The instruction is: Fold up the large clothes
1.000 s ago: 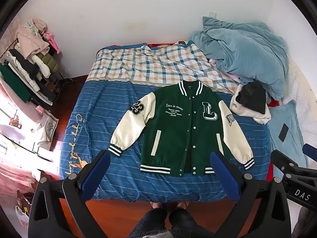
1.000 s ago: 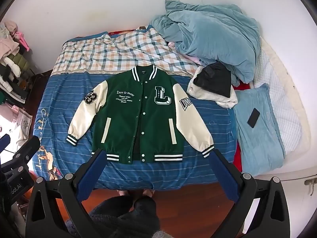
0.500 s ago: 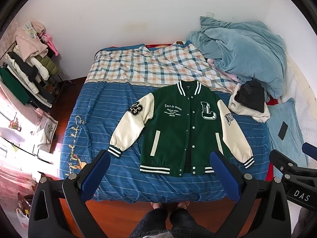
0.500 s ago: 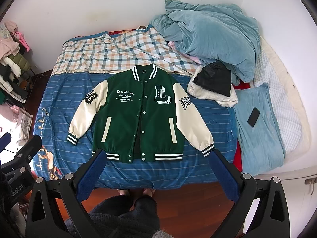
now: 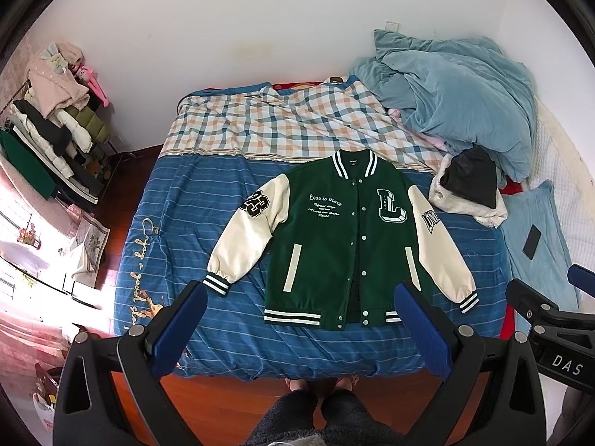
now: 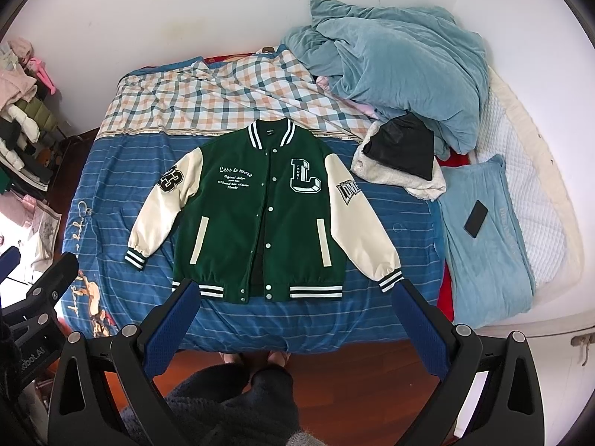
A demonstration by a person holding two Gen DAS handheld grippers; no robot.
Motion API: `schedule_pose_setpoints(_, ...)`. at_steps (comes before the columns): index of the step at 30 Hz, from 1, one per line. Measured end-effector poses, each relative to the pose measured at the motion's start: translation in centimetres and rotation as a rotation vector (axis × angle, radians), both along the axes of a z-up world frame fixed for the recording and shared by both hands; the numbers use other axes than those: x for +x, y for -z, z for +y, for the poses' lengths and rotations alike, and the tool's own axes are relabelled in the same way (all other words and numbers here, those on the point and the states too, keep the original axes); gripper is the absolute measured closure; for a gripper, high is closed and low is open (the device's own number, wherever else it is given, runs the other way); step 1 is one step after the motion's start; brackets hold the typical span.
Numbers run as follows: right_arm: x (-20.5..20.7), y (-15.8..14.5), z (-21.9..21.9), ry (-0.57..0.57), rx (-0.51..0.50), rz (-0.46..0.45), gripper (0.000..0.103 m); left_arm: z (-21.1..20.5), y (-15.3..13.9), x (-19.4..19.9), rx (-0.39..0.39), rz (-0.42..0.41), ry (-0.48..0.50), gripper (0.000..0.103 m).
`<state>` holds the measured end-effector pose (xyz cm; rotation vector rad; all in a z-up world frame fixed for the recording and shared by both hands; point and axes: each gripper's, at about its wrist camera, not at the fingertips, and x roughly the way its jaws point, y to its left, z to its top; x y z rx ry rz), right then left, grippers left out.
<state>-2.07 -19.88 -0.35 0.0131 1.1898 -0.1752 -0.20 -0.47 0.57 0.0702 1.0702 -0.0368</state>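
A green varsity jacket [image 5: 334, 245] with cream sleeves lies flat and face up on the blue striped bed cover [image 5: 178, 230], sleeves spread, hem toward me. It also shows in the right wrist view [image 6: 256, 215]. My left gripper [image 5: 297, 319] is open and empty, held high above the foot of the bed, short of the jacket's hem. My right gripper [image 6: 293, 316] is open and empty at the same height, beside the left one. Each gripper shows at the edge of the other's view.
A crumpled light blue duvet [image 5: 453, 96] is piled at the bed's far right. A black and white garment [image 5: 468, 189] lies next to the jacket's right sleeve. A phone [image 6: 476, 219] lies on a blue pillow. A clothes rack [image 5: 48, 130] stands left. My feet are on the wooden floor.
Both grippers have drifted slightly, so the jacket sits a little higher in the views. Nothing on the bed has moved.
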Motion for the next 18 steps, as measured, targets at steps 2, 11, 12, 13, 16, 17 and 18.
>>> schedule_pose_setpoints(2,0.02,-0.01,-0.05,0.000,0.001,0.000,0.000,0.07,-0.07,0.03,-0.001,0.000,-0.002,0.000)
schedule_pose_setpoints(11,-0.35,-0.38,-0.03,0.001,0.001,-0.002,0.000,0.30,-0.05,-0.14,-0.003,-0.009,-0.004,0.000)
schedule_pose_setpoints(12,-0.23,-0.24,-0.08,0.002,0.001,-0.002,0.000,0.37,-0.04,-0.18,-0.003,-0.009,-0.003,0.000)
schedule_pose_setpoints(13,-0.31,-0.45,0.02,0.002,0.000,-0.003,0.000,0.31,-0.11,-0.12,-0.001,-0.009,-0.003,0.000)
schedule_pose_setpoints(16,-0.27,-0.51,0.02,0.002,0.001,-0.003,0.000,0.30,-0.13,-0.11,-0.002,-0.009,-0.003,0.000)
schedule_pose_setpoints(17,-0.23,-0.48,0.05,0.001,0.001,-0.002,0.000,0.30,-0.13,-0.11,-0.001,-0.010,-0.003,0.000)
schedule_pose_setpoints(18,-0.26,-0.56,0.07,0.000,0.000,-0.003,0.000,0.29,-0.20,-0.10,0.000,-0.012,-0.001,0.000)
